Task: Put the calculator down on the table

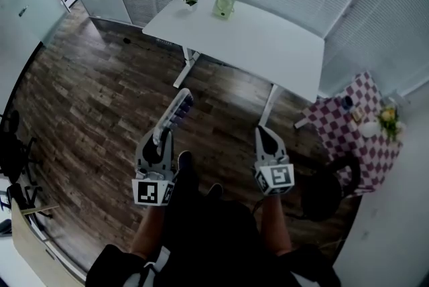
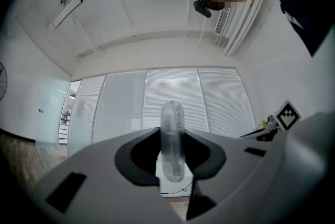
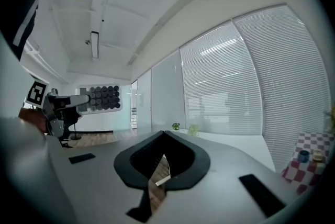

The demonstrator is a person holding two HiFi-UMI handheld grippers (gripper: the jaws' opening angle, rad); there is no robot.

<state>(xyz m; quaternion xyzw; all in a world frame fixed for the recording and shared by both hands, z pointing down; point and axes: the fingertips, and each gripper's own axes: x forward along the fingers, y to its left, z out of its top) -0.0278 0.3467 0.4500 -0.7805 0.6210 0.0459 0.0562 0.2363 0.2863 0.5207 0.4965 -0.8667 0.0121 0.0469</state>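
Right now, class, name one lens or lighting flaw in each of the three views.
Head view: fisheye bows the white table and floor, corners dark. Left gripper view: the calculator, close to the lens, looks soft. Right gripper view: the blinds curve; edges vignette black.

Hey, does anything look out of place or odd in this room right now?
Nothing looks spilled, damaged or askew. Only the slim pale calculator is not at rest: the left gripper grips it in the air above the wooden floor, short of the white table.
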